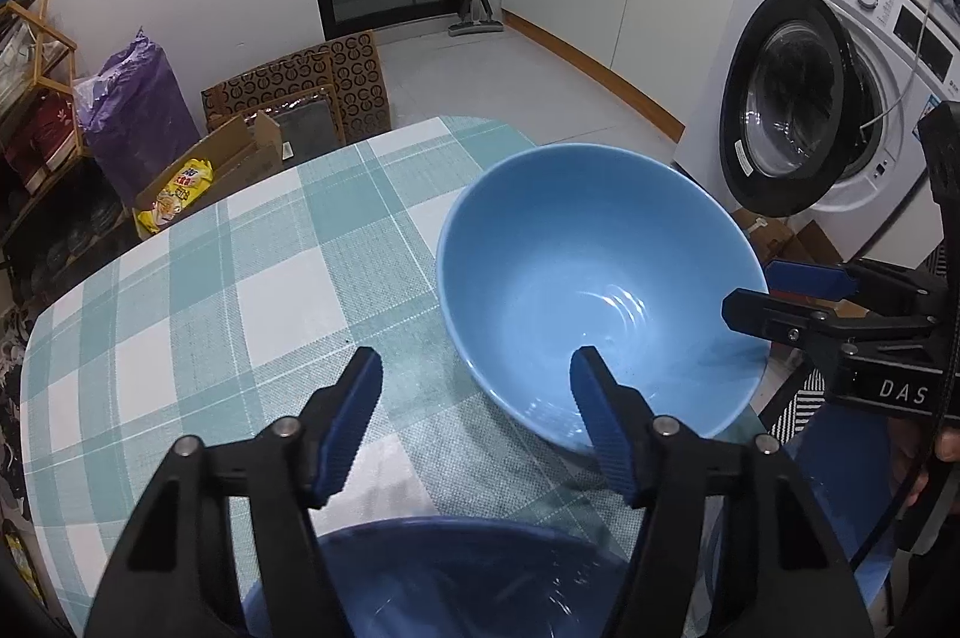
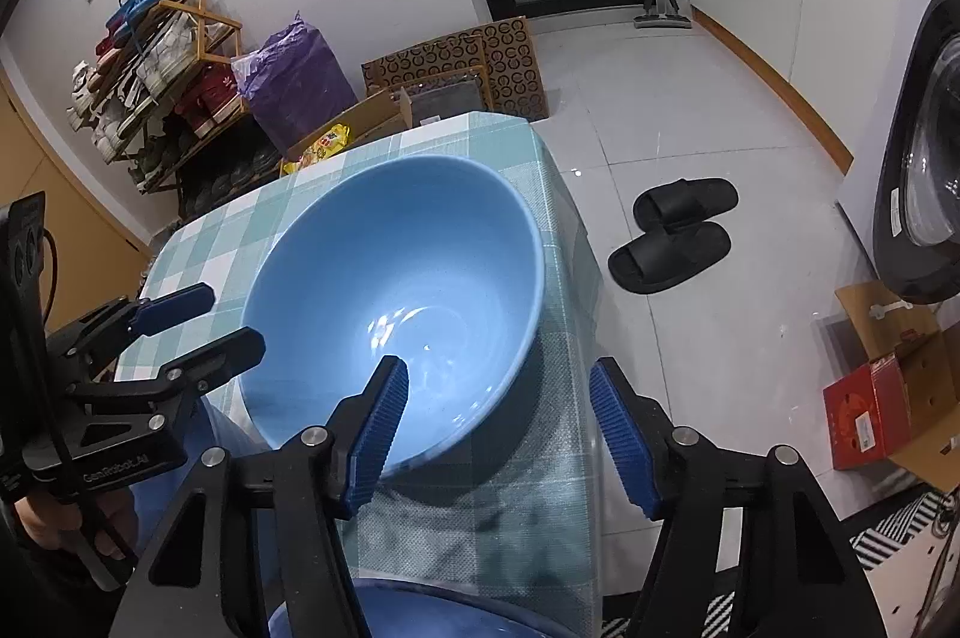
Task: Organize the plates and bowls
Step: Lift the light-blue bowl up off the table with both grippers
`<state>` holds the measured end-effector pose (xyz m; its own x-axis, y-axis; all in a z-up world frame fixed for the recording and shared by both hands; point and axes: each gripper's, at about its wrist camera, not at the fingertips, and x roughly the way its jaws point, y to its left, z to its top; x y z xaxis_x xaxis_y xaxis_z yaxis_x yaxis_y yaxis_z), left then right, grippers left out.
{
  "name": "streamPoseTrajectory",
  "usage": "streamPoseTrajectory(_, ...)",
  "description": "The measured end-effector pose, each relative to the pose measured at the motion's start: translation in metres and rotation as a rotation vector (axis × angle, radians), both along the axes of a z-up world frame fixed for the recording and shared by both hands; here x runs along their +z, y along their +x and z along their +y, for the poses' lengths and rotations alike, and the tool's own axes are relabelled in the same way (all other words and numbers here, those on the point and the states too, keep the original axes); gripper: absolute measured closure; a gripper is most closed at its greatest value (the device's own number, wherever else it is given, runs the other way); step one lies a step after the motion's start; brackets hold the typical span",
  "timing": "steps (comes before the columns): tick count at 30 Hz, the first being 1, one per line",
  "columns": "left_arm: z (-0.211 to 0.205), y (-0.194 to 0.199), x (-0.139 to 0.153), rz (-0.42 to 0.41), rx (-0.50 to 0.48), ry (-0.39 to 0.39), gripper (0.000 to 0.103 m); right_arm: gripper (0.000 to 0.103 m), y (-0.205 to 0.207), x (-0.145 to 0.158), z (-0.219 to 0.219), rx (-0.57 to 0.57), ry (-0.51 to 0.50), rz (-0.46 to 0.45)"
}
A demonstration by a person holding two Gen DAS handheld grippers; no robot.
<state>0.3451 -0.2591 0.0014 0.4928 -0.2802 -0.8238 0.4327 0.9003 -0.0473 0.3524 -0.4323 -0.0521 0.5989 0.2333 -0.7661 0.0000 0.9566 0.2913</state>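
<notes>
We judge the light blue bowl [image 1: 600,290], centre frame, glazed, slippery, breakable; we'd pinch its rim. Left gripper [image 1: 477,380] and right gripper [image 2: 498,392] straddle that rim, seemingly unclenched.

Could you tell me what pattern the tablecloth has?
The tablecloth has a teal-and-white check, clearest in the left wrist view.

Even, cool indoor light fills both views. Glare streaks the light blue bowl [image 1: 600,290] inside; soft shadows pool on the table [image 1: 240,278] beneath it. Fisheye bending and dark vignetting mark the corners; focus is sharp.
</notes>
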Motion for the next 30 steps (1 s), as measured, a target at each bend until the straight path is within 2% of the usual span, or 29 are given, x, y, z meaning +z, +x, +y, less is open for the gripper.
streamPoseTrajectory(3, -0.001, 0.001, -0.003, 0.017, -0.004, -0.002, 0.052, 0.047, 0.001, -0.001, 0.002, 0.007, -0.004, 0.004)
streamPoseTrajectory(12, -0.004, 0.001, -0.011, 0.035, -0.004, 0.003, 0.061, 0.053, -0.001, -0.001, 0.005, 0.019, -0.019, -0.006)
streamPoseTrajectory(16, -0.003, 0.001, -0.011, 0.034, -0.005, -0.009, 0.064, 0.061, 0.001, -0.002, 0.004, 0.017, -0.029, -0.001)
streamPoseTrajectory(21, -0.007, -0.002, -0.011, 0.026, -0.036, -0.014, 0.075, 0.068, 0.001, -0.004, 0.006, 0.027, -0.04, 0.004)
streamPoseTrajectory(27, -0.008, -0.004, -0.009, 0.009, -0.042, -0.009, 0.076, 0.077, 0.001, -0.004, 0.01, 0.029, -0.057, -0.004)
streamPoseTrajectory(30, -0.009, -0.005, -0.009, 0.005, -0.043, -0.001, 0.076, 0.078, 0.001, -0.004, 0.011, 0.025, -0.07, -0.004)
